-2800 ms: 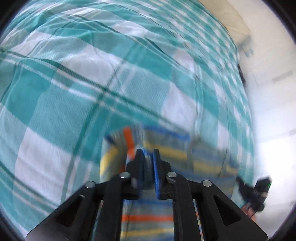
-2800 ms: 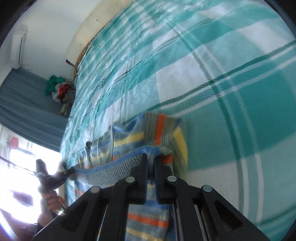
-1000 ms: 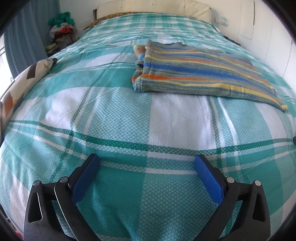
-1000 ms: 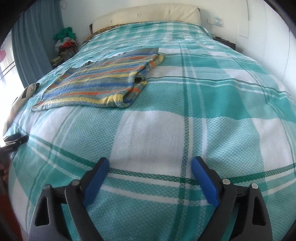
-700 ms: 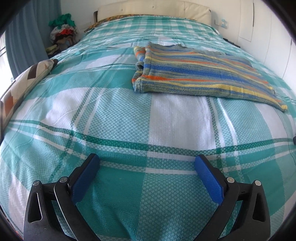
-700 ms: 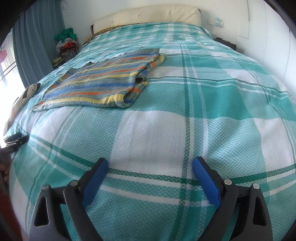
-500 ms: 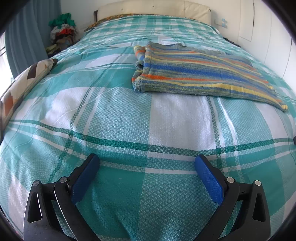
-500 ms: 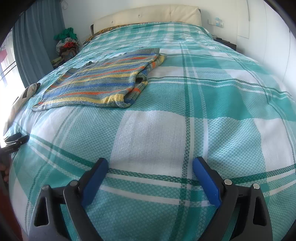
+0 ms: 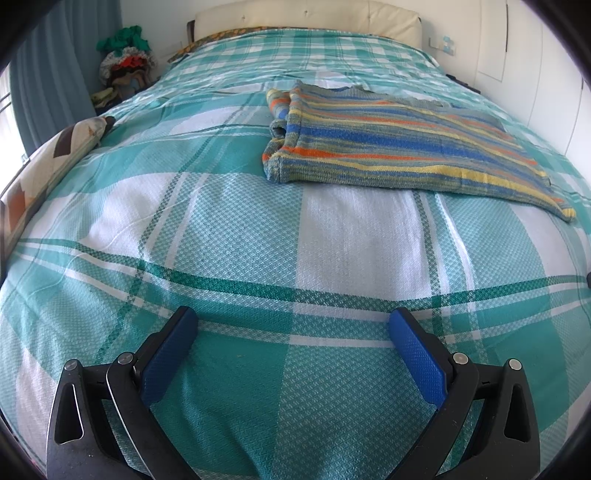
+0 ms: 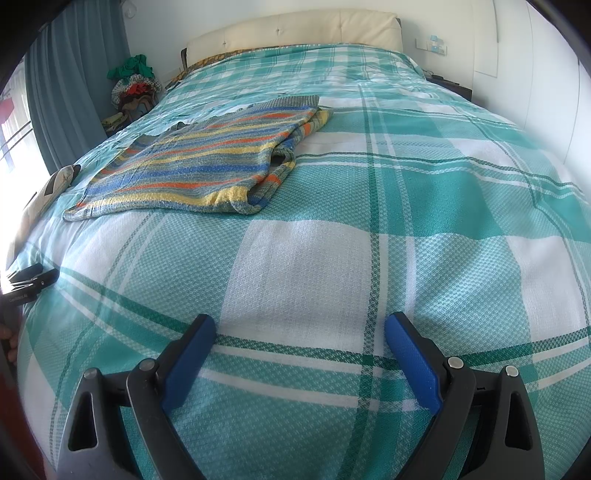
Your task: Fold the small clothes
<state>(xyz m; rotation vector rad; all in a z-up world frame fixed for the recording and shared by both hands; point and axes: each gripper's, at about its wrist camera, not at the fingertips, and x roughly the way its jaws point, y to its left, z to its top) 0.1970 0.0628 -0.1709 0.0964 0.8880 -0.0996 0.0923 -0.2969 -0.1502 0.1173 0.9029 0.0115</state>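
A striped knit garment [image 9: 388, 144] in blue, yellow, orange and grey lies folded flat on the teal checked bedspread [image 9: 221, 229]. The right wrist view has the same garment [image 10: 207, 158] at upper left. My left gripper [image 9: 293, 325] hovers over the near end of the bed, well short of the garment, open with nothing between its blue pads. My right gripper [image 10: 301, 328] is likewise open and empty above the bedspread [image 10: 424, 206], far from the garment. At the left edge of the right wrist view the left gripper [image 10: 29, 282] shows in part, with a hand below it.
A patterned pillow [image 9: 55, 162] lies along the bed's left edge. A heap of clothes [image 9: 125, 62] sits by the blue curtain [image 10: 70, 85] at the back left. The cream headboard [image 10: 295, 26] and white walls close the far end.
2.8 s ago both grippers were shut on the garment close up. Since then they let go, opened and drew back to the bed's near end. Over the last second nothing moved noticeably.
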